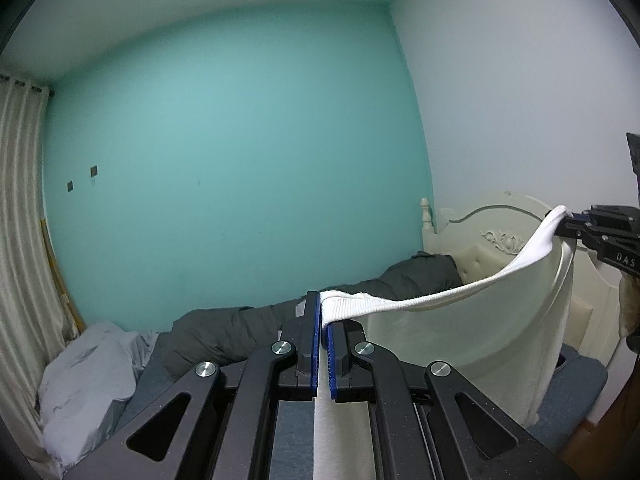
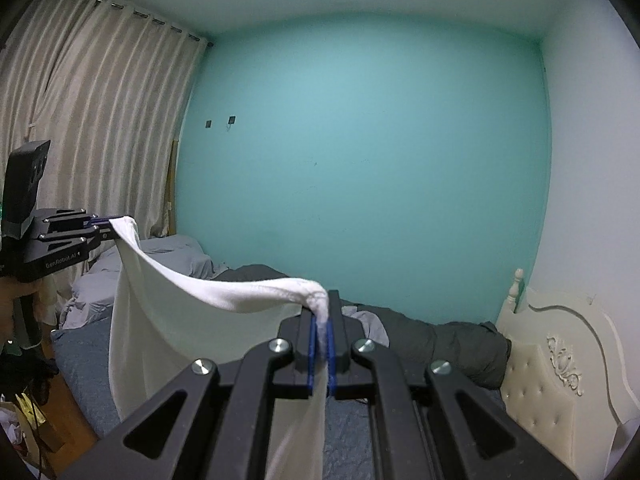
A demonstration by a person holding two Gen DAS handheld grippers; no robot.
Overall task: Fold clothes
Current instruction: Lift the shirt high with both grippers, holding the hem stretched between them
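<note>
White garment (image 1: 440,300) hangs above bed (image 1: 576,384).

teal wall (image 2: 360,160) behind, with two small dark plates (image 2: 219,122) high on it. cream curtain (image 2: 100,112) hanging at the left. carved cream headboard (image 2: 560,360) at the right. bed (image 2: 84,364) under a blue cover, dark grey bedding (image 1: 416,276) heaped along the wall, pale grey sheet (image 1: 88,376) bunched beside the curtain.

garment (image 2: 152,320): lower hem cut off | bed (image 2: 80,380): mostly behind cloth
</note>
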